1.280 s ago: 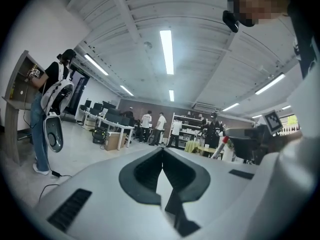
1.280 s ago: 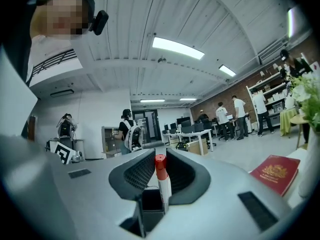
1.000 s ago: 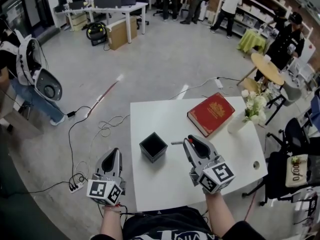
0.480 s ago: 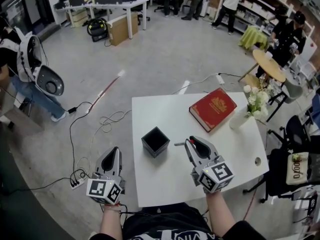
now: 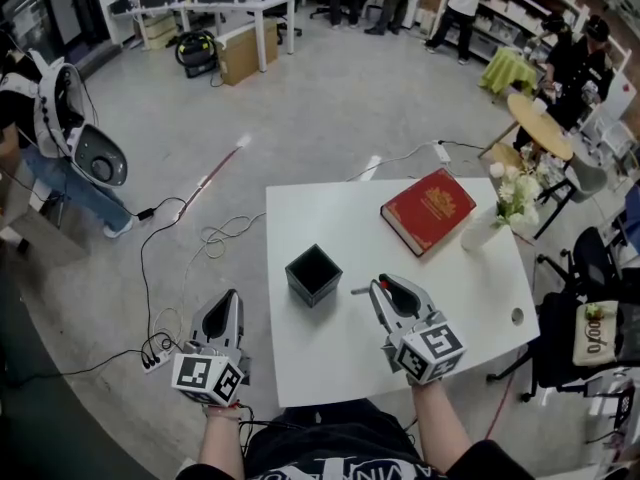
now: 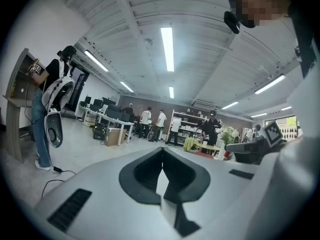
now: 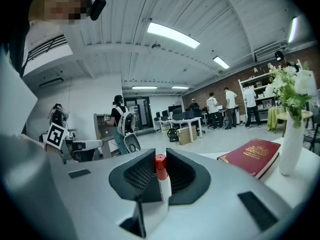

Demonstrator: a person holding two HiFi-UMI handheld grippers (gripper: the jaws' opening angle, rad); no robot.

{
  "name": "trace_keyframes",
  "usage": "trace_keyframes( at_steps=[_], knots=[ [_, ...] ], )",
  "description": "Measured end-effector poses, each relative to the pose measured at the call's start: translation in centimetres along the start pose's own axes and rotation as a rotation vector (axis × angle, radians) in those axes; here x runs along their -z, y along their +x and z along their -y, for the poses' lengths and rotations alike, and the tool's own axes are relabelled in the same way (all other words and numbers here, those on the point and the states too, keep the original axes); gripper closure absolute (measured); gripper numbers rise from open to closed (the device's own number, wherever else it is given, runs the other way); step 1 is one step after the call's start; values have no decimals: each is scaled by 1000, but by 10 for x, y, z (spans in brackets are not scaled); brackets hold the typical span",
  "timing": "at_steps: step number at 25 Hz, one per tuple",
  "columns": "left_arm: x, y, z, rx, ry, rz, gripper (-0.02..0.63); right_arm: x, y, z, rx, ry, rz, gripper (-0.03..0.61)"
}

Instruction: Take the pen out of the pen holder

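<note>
The pen (image 7: 161, 176), white with a red cap, is clamped in the right gripper (image 5: 384, 290) toward the table's (image 5: 330, 218) near edge, just right of the black pen holder (image 5: 313, 274) and clear of it. The left gripper (image 5: 227, 308) hangs off the table's left edge, jaws pressed together on nothing. A red book (image 5: 428, 210) lies toward the far right corner.

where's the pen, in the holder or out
Out: the right gripper clamps the red-capped pen in its jaws, apart from the black pen holder.
</note>
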State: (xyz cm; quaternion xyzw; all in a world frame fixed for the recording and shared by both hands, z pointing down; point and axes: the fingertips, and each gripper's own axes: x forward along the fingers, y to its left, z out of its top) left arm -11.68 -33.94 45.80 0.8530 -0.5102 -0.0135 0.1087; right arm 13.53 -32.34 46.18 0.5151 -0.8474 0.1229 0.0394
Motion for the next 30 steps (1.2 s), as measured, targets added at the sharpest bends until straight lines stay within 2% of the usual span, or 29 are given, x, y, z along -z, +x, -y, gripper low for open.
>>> trace_keyframes(
  at_steps=[30],
  knots=[
    [-3,-19,12,27,13,9,611,16,-29,-9,26,20,-5,503]
  ],
)
